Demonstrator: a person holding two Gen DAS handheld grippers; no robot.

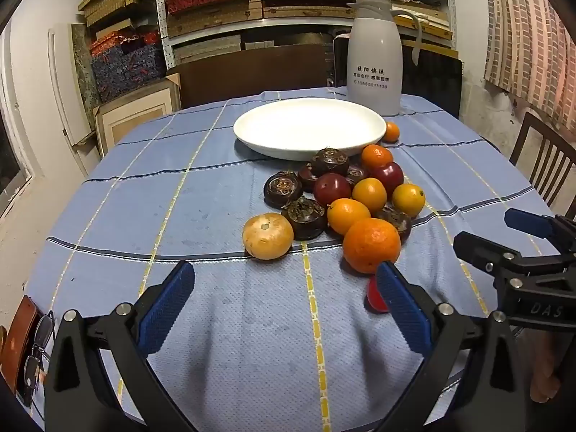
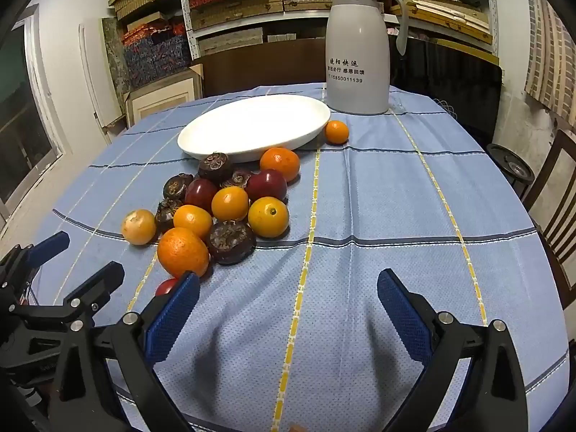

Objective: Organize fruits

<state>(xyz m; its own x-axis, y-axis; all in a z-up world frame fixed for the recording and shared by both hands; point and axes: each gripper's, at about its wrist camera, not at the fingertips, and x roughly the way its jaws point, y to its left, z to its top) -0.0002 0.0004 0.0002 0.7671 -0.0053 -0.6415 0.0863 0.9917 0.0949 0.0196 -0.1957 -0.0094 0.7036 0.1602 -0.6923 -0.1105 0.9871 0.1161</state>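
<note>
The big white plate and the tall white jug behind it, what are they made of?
The white plate looks like glazed ceramic or porcelain: smooth, glossy, brightly reflecting the light, with a thick rounded rim. It could also be melamine. The white jug looks like a thermos with a satin painted body, probably metal or plastic, plus a moulded plastic-looking lid and handle. Printed characters sit on its front.

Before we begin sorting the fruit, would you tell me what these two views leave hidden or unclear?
- Small red fruit: left wrist view, mostly behind the left gripper finger; right wrist view, only a sliver beside the right gripper.
- Dark fruits at the pile's middle: overlapped by neighbours in both views.
- Glasses: left wrist view, cut off at the edge.
- Plate interior: glare, surface unreadable.
</note>
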